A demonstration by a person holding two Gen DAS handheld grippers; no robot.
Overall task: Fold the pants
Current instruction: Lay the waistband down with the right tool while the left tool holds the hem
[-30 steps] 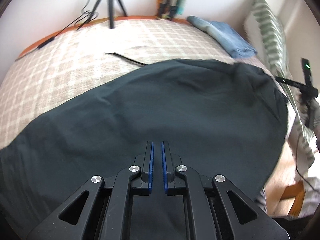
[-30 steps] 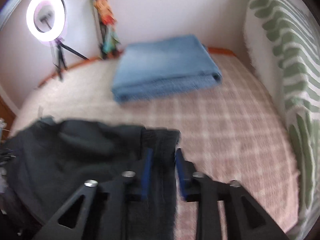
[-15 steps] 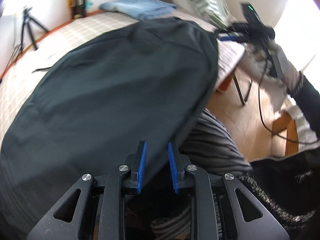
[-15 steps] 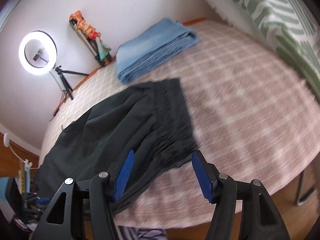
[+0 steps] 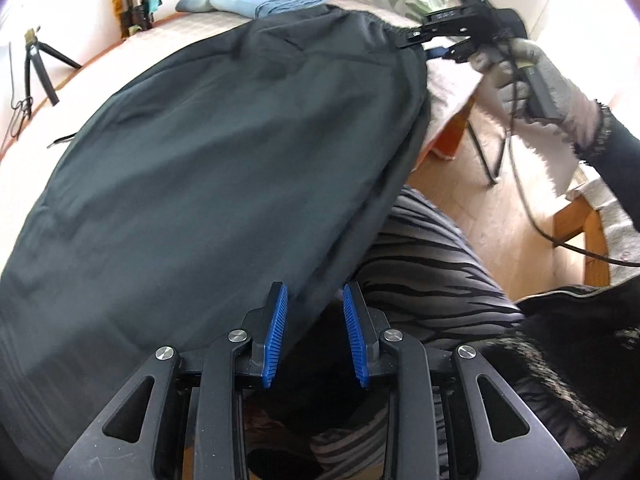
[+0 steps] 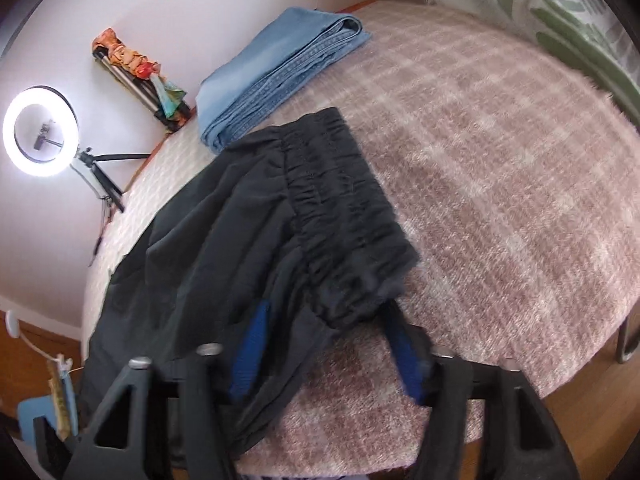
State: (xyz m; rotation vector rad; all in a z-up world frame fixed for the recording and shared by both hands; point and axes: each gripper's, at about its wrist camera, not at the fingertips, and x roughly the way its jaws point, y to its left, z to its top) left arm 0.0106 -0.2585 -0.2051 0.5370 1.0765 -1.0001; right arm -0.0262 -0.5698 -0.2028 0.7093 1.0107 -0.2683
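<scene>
Dark pants (image 5: 224, 152) lie spread across a checked pink bed (image 6: 500, 160), one side hanging over the near edge. The gathered elastic waistband (image 6: 340, 196) lies on the bed. My left gripper (image 5: 314, 300) is open, its blue pads either side of the hanging pant edge without pinching it. My right gripper (image 6: 324, 320) is open wide with the waistband corner between its pads; it also shows in the left wrist view (image 5: 448, 40), at the waistband.
Folded blue jeans (image 6: 280, 60) lie at the far side of the bed. A green striped pillow (image 6: 560, 4) is at the right. A ring light on a tripod (image 6: 40, 132) stands by the wall. My striped trousers (image 5: 432, 256) and wooden floor are below the bed edge.
Both grippers have opened and let go of the pants. The left has pulled back to the bed's near edge. The right has drawn back from the waistband, which now lies flat.
</scene>
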